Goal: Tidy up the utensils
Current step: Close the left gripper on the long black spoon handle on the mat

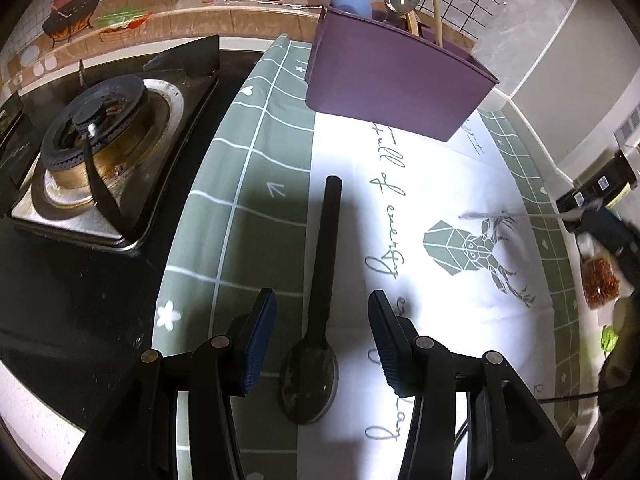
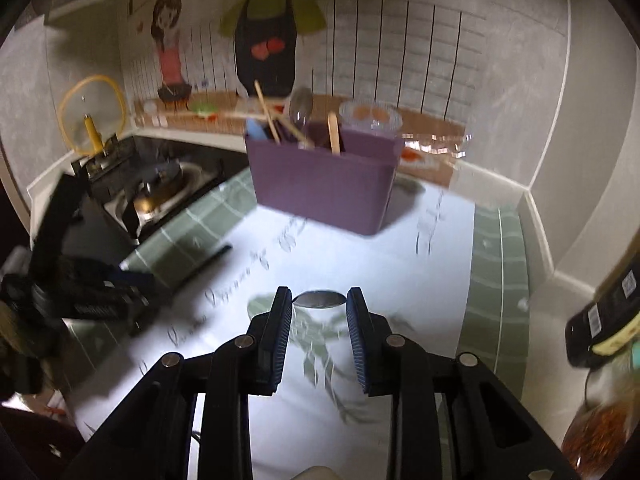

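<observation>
Left tool (image 1: 322, 344) gapes wide over the black spoon (image 1: 316, 312) lying on the worktop (image 1: 432, 200); it should drop and pinch the neck squarely. Right tool (image 2: 319, 334) pinches a metal spoon (image 2: 319, 300), bowl peeking past its tips; bin (image 2: 324, 180) stands ahead, so lift clear first.

Black spoon (image 1: 318, 312) between the wide-apart left gripper (image 1: 322, 320) fingers
</observation>
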The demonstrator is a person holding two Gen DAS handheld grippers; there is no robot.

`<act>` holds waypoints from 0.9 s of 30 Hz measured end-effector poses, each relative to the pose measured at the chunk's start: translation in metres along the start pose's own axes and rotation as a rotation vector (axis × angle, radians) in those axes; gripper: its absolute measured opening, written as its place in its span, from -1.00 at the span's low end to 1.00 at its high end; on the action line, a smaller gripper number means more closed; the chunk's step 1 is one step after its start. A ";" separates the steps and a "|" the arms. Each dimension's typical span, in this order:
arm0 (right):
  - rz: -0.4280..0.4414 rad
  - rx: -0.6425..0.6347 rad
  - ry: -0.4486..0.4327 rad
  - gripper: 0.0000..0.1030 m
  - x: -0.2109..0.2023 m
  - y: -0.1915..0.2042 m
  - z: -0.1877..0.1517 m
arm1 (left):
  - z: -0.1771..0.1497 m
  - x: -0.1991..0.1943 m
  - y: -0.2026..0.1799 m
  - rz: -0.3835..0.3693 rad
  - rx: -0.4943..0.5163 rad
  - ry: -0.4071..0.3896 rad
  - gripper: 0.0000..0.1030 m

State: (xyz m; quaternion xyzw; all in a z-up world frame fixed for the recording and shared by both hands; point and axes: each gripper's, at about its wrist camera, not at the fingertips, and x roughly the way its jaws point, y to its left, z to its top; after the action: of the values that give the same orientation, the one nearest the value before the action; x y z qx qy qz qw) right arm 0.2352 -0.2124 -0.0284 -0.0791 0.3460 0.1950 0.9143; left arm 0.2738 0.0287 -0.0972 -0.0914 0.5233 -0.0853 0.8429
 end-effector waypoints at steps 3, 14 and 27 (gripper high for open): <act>0.004 0.005 -0.003 -0.50 0.005 -0.003 0.011 | 0.007 0.010 -0.001 0.000 0.014 0.031 -0.07; 0.013 0.010 -0.021 -0.50 0.014 -0.008 0.023 | 0.040 0.031 -0.009 0.083 0.068 0.096 -0.48; 0.000 0.027 -0.037 -0.50 0.006 -0.009 0.032 | 0.028 -0.017 -0.016 -0.108 0.036 -0.053 -0.77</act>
State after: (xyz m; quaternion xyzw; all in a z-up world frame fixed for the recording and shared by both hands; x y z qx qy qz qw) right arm 0.2621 -0.2096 -0.0077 -0.0633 0.3314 0.1918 0.9216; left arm 0.2911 0.0193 -0.0664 -0.1065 0.4935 -0.1374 0.8522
